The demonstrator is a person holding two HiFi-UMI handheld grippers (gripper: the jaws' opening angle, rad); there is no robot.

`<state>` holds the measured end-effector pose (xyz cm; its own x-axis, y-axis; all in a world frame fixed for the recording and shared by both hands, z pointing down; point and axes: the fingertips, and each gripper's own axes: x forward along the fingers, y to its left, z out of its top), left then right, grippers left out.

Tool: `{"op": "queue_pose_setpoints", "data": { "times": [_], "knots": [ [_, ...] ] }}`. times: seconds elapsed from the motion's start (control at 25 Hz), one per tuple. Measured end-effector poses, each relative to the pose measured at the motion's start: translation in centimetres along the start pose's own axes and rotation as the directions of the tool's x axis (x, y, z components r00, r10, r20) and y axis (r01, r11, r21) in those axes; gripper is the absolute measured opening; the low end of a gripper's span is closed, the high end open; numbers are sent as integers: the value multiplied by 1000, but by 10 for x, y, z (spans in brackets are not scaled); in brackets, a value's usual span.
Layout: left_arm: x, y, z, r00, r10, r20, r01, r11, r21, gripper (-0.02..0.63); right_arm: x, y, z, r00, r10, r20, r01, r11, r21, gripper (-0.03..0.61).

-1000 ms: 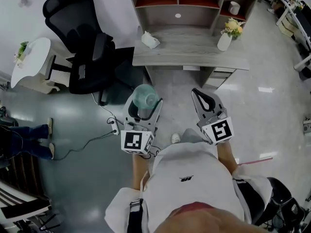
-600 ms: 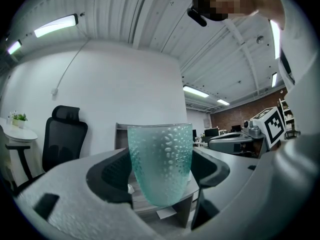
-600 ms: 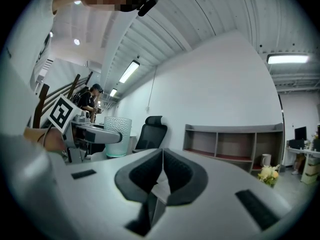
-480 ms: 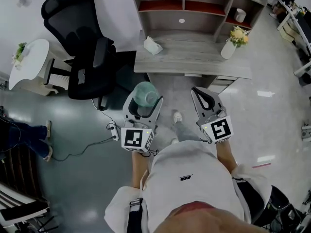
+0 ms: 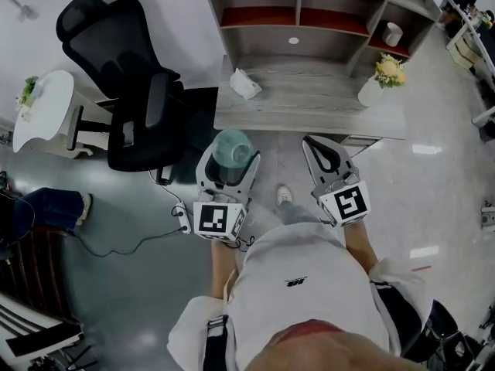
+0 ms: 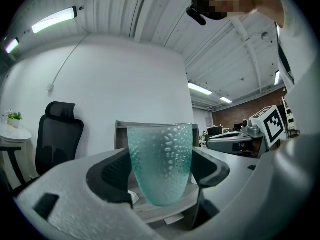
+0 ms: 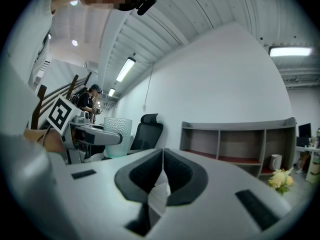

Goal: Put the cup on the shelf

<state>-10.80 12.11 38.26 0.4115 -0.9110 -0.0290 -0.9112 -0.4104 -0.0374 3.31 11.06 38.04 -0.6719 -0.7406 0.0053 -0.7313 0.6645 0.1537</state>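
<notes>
**Cup could slip**

Head view: left hand-held gripper point(image 5: 230, 161) carries the cup point(image 5: 232, 146), well short of the shelf point(image 5: 263, 33).
Left gripper view: jaws pinch tapered sides (might slide out).
Right gripper view: right hand-held gripper point(image 7: 161, 166) pressed together.

The grey wooden bench point(image 5: 309, 103) carries a white tissue pack point(image 5: 245, 83) at its left and a white vase of yellow flowers point(image 5: 373, 91) at its right. A white mug point(image 5: 393, 34) stands in the grey shelf point(image 5: 325, 6).
</notes>
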Motion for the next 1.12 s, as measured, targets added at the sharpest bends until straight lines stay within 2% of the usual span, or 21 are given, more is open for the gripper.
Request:
{"op": "queue_pose_setpoints", "data": {
  "times": [0.68,1.12],
  "knots": [
    [90,35,-7,999,37,-40,-37,999,2,373,74,-70,-12,999,39,-2,-39,999,19,29],
    [126,51,-5,996,68,-49,-68,998,10,373,104,-104,-20,998,55,-9,-54,997,52,29]
  ]
}}
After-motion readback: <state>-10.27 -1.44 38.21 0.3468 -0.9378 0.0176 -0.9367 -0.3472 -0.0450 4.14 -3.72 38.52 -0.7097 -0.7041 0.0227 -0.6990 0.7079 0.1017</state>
